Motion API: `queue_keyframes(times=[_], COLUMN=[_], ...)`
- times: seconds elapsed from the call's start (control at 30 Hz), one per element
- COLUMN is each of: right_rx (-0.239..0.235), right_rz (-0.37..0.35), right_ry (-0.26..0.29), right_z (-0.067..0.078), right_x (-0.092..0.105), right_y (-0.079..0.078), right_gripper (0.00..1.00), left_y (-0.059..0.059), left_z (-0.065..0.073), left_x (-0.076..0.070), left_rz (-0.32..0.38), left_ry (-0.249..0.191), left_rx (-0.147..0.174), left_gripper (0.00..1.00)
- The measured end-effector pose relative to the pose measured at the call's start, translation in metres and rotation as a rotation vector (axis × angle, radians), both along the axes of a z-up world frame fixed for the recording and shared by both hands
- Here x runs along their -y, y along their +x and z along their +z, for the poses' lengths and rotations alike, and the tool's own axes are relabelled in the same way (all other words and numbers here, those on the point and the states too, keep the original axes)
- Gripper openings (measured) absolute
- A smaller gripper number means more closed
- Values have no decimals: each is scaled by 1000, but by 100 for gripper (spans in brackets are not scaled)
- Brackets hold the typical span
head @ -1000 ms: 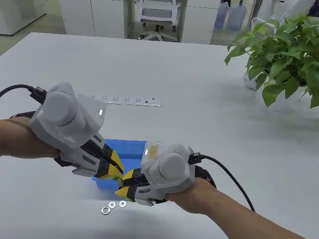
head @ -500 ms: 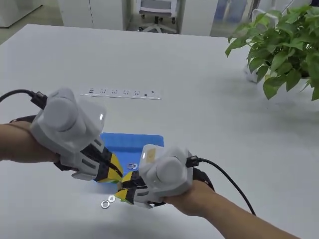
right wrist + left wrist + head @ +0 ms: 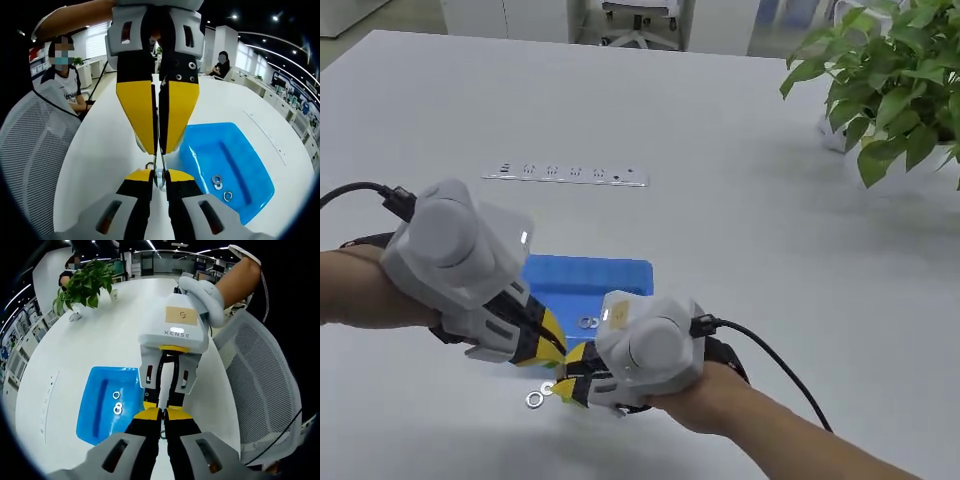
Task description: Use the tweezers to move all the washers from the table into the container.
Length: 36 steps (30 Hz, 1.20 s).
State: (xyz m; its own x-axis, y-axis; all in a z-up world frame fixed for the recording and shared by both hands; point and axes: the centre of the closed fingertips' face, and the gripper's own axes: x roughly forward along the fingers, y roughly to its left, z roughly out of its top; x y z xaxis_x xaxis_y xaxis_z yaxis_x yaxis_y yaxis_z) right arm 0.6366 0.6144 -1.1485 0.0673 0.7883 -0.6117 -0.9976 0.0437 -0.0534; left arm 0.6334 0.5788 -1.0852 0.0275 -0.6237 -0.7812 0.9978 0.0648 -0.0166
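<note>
**An open-plan office, as seen from my end**

I'm working at a broad white table [image 3: 740,200], meeting-room style, with a power strip [image 3: 565,175] lying on it and a potted plant [image 3: 890,80] at its far right corner. Beyond the table's far edge I see a wheeled office chair [image 3: 638,12] and white cabinets [image 3: 505,15]. A mesh-backed chair [image 3: 265,385] stands at the table's near side. Further off from the table, a person [image 3: 221,62] sits at a desk under strip ceiling lights [image 3: 150,245].
</note>
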Motion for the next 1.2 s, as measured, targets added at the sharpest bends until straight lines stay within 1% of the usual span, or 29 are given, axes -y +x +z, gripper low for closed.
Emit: queue_keyframes(times=[0.13, 0.4, 0.47, 0.57, 0.6, 0.77, 0.93, 1.03, 1.1, 1.13, 1.2], right_rx=[-4, -3, -1, 26, 28, 36, 31, 36, 35, 41, 46], right_rz=[-3, -7, -9, 4, 6, 2, -2, -5, -8, -9, -12], right_ry=[4, 5, 5, -8, -10, -9, -4, -4, -4, -4, -2], right_z=[-1, -1, -2, -2, -2, -1, -2, -2, -1, -1, -1], right_x=[-1, 0, 0, 2, 2, 3, 3, 3, 3, 3, 3], right_y=[2, 3, 3, 2, 1, 2, 3, 3, 3, 3, 2], right_gripper=[12, 12, 12, 12, 12, 12, 12, 12, 12, 12, 12], left_y=[1, 2, 2, 1, 1, 1, 1, 2, 1, 1, 0], left_z=[0, 0, 0, 0, 0, 0, 0, 0, 0, 0, 0], left_x=[0, 1, 2, 4, 5, 5, 5, 5, 5, 5, 5], left_rz=[4, 5, -3, -22, -26, -38, -40, -40, -53, -61, -69], left_ry=[-9, -13, -15, -17, -18, -11, -13, -15, -15, -15, -15], left_rx=[0, -4, -4, -2, -2, 0, -4, -6, -5, 0, -2], left_gripper=[6, 6, 6, 6, 6, 6, 6, 6, 6, 6, 6])
